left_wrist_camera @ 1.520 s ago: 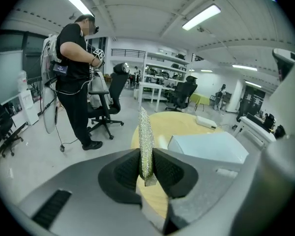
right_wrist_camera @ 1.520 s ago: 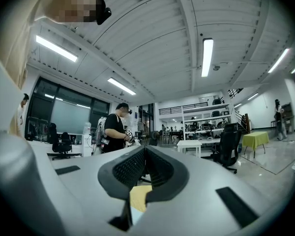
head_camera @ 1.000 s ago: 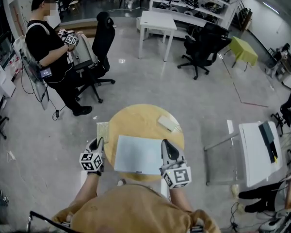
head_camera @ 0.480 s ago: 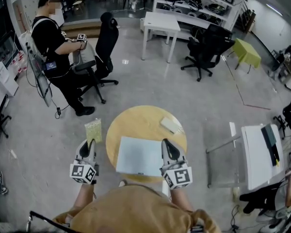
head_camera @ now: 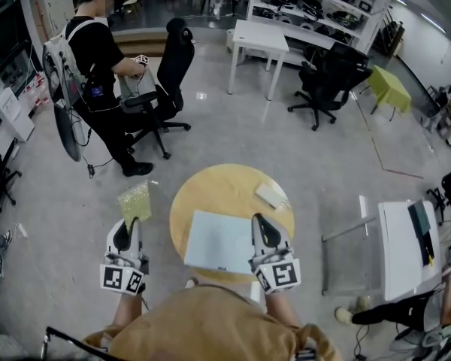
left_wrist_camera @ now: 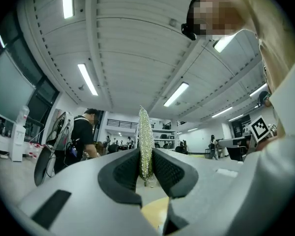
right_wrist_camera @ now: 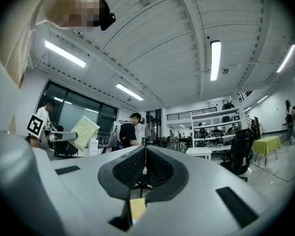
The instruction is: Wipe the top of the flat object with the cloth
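My left gripper [head_camera: 125,234] has swung out to the left over the last second. It was at the rim of the round table [head_camera: 210,183]; now it hangs over bare floor, well clear of it. Its jaws are pinched on the cloth [head_camera: 134,199], a yellow-green sparkly square that stands upright between the pads. So the cloth has drifted away from the work, and I judge no wiping has begun; the next move has to bring it back to the right and down.

The flat object [head_camera: 218,241], a pale blue-grey sheet, lies on the near half of the table. My right gripper [head_camera: 261,224] has kept its place at that sheet's right edge, jaws drawn together with nothing visible between them. A small pale block [head_camera: 269,195] sits on the wood just beyond it.

Around us the room is busy: a person [head_camera: 96,47] stands back left beside an office chair [head_camera: 171,62], with a white table [head_camera: 259,36] and shelves [head_camera: 316,6] behind.
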A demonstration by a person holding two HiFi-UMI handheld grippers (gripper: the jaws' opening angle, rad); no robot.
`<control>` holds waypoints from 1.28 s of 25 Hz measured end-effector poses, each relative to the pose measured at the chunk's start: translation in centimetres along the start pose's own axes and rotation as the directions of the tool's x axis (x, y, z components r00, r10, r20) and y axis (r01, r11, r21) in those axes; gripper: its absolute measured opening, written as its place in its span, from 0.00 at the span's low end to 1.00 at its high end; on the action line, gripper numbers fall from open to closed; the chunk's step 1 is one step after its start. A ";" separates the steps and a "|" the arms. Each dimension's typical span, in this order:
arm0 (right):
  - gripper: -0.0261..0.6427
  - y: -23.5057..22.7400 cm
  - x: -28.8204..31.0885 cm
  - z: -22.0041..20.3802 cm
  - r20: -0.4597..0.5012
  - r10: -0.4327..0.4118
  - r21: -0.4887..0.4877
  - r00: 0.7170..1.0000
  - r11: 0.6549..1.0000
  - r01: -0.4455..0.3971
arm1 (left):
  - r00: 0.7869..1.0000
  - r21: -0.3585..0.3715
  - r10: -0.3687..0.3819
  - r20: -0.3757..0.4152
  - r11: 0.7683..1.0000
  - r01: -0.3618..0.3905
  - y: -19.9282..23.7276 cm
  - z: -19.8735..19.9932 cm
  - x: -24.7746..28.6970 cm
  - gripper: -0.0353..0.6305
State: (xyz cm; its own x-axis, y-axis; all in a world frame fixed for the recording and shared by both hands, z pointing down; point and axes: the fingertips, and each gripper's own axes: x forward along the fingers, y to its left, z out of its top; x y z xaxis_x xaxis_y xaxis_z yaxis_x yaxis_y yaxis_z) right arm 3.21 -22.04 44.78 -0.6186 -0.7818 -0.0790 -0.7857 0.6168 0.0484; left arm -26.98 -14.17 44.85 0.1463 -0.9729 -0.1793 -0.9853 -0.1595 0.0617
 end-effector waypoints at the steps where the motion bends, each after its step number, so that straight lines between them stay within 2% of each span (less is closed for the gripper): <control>1: 0.04 0.3 0.2 0.0 0.002 0.009 0.001 1.000 1.000 -0.009 | 1.000 0.004 0.004 0.007 1.000 -0.004 0.1 0.3 -0.3 0.15; 11: 0.04 3.3 1.9 0.3 0.023 0.086 0.017 0.996 0.996 -0.087 | 0.998 0.026 0.045 0.038 0.999 -0.046 0.7 2.7 -3.4 0.15; 20: 0.04 6.5 1.2 0.3 0.031 0.110 0.028 0.993 0.993 -0.111 | 0.998 0.031 0.048 0.045 0.998 -0.049 1.4 3.7 -6.4 0.15; 32: 0.04 7.0 0.8 1.4 0.021 0.120 0.011 0.993 0.993 -0.120 | 0.999 0.010 0.003 0.036 1.000 -0.003 0.0 4.0 -5.9 0.15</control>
State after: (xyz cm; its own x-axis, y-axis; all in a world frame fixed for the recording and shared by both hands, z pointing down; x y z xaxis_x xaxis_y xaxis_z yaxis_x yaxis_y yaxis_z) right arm -2.79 -18.21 43.63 -0.7082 -0.6998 -0.0934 -0.7052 0.7075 0.0464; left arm -28.21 -7.72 41.99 0.1404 -0.9666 -0.2146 -0.9866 -0.1549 0.0521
